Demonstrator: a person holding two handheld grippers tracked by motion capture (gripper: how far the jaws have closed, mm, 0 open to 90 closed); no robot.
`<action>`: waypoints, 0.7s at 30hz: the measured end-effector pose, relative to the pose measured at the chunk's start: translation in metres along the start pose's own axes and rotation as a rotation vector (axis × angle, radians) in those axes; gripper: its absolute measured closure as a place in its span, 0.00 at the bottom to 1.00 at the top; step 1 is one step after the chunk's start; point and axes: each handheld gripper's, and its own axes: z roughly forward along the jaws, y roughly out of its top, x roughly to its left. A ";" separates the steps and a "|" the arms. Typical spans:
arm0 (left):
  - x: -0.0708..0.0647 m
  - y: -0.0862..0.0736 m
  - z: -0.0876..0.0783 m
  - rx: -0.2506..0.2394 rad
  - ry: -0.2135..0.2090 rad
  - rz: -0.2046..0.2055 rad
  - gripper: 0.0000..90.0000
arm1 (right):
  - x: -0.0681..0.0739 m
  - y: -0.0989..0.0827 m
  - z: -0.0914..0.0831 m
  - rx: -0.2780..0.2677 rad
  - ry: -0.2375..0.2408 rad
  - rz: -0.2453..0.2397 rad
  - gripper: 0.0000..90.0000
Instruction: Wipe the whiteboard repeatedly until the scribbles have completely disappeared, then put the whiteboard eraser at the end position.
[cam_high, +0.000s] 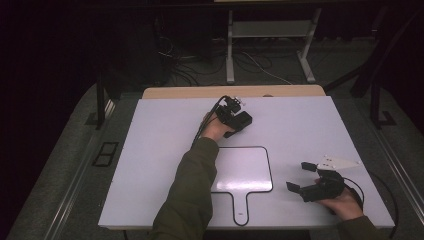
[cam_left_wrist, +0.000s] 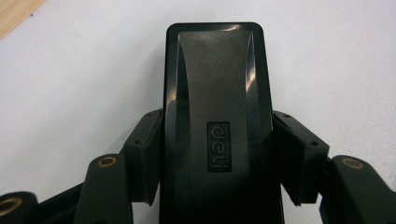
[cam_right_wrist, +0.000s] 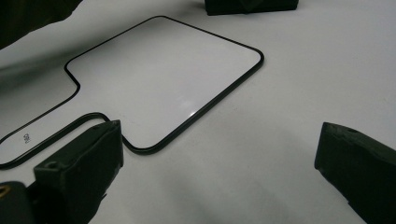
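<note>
We see a white table w/ a light wood strip along its far edge. Flat on it, near the front: a paddle-shaped whiteboard, black-rimmed, handle toward the person. A black eraser rests on the top farther back.

- My high view looks forward and down over the whole table.
- My left gripper view sits close above the eraser.
- My right gripper view faces low across the board, shared with the high view.
</note>
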 end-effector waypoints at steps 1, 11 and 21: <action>0.000 0.000 0.000 -0.009 -0.003 -0.007 0.43 | 0.000 0.000 0.000 0.000 0.000 0.001 0.00; 0.008 0.000 -0.009 -0.090 -0.029 -0.048 0.37 | 0.000 0.000 0.000 0.003 -0.001 0.001 0.00; 0.007 -0.001 -0.022 -0.130 -0.073 -0.073 0.28 | 0.000 0.000 -0.001 -0.001 -0.003 0.002 0.00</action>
